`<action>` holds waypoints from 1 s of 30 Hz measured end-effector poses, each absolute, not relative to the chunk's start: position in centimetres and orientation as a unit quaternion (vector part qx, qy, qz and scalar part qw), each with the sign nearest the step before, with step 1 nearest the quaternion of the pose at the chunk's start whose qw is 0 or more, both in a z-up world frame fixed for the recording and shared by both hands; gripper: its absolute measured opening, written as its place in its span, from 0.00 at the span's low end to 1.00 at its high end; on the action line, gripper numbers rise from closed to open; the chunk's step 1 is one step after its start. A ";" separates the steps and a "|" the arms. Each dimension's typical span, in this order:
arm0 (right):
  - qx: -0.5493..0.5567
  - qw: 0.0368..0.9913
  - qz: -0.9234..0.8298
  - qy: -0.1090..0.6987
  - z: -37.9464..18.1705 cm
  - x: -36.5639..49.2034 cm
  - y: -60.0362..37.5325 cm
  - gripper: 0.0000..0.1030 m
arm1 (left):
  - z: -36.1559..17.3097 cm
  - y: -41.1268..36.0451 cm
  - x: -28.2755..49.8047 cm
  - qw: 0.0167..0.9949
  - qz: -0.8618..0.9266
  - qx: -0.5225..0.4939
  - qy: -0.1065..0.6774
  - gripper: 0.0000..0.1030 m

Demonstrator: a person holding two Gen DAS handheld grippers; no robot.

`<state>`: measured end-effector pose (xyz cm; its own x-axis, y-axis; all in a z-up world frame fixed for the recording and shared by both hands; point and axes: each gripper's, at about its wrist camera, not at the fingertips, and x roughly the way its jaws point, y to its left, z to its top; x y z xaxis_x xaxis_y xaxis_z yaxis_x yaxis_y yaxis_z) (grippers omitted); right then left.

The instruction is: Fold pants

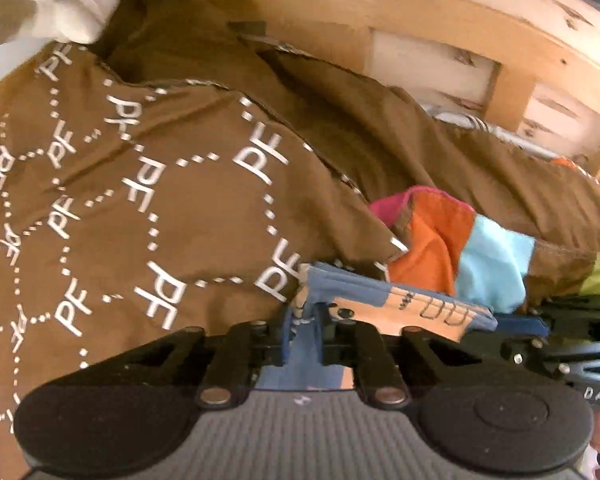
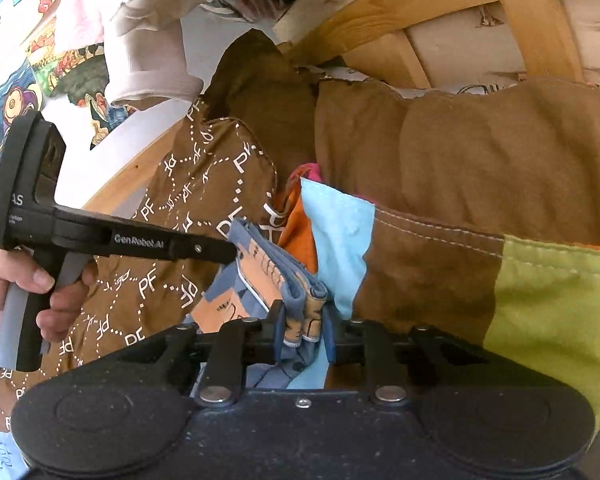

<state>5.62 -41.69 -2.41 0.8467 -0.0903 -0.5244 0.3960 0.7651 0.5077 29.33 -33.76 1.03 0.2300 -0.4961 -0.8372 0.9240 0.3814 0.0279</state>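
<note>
While both tools (image 1: 304,320) (image 2: 304,320) pinch the pants (image 2: 276,276), bedding (image 1: 140,200) lies beneath.

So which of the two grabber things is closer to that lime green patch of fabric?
Right. The right gripper pinches the blue-and-orange pants, with the lime green patch just beside its fingers. The left gripper grips the same pants from the far side, further away.

pants (image 2: 276,280): 1 | tools: 2 (left tool (image 2: 230,254), right tool (image 2: 304,332)) | hand (image 2: 28,292): 1
</note>
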 end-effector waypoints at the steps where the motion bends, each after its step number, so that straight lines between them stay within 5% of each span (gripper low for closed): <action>1: 0.316 0.908 -0.133 0.242 -2.4 5.6 -41.7 0.20 | 0.8 -33.9 29.4 0.731 -0.488 0.278 0.388 0.29; 2: 0.316 0.908 -0.133 0.242 -2.4 5.6 -41.7 0.20 | 0.6 -34.0 29.5 0.723 -0.493 0.280 0.394 0.36; 4: 0.316 0.908 -0.134 0.241 -2.4 5.6 -41.7 0.20 | -0.2 -34.2 30.0 0.719 -0.481 0.286 0.412 0.68; 8: 0.315 0.908 -0.135 0.240 -2.5 5.7 -41.6 0.20 | -0.8 -34.3 31.3 0.723 -0.470 0.260 0.435 0.71; 11: 0.317 0.908 -0.135 0.239 -2.5 5.7 -41.6 0.20 | -0.9 -34.6 31.2 0.715 -0.477 0.263 0.438 0.54; 15: 0.319 0.907 -0.134 0.239 -2.5 5.7 -41.7 0.16 | -0.7 -35.2 29.9 0.713 -0.476 0.259 0.444 0.17; 30: 0.270 0.931 -0.170 0.176 -0.4 3.8 -42.2 0.11 | 3.4 -38.8 28.5 0.730 -0.492 0.298 0.369 0.14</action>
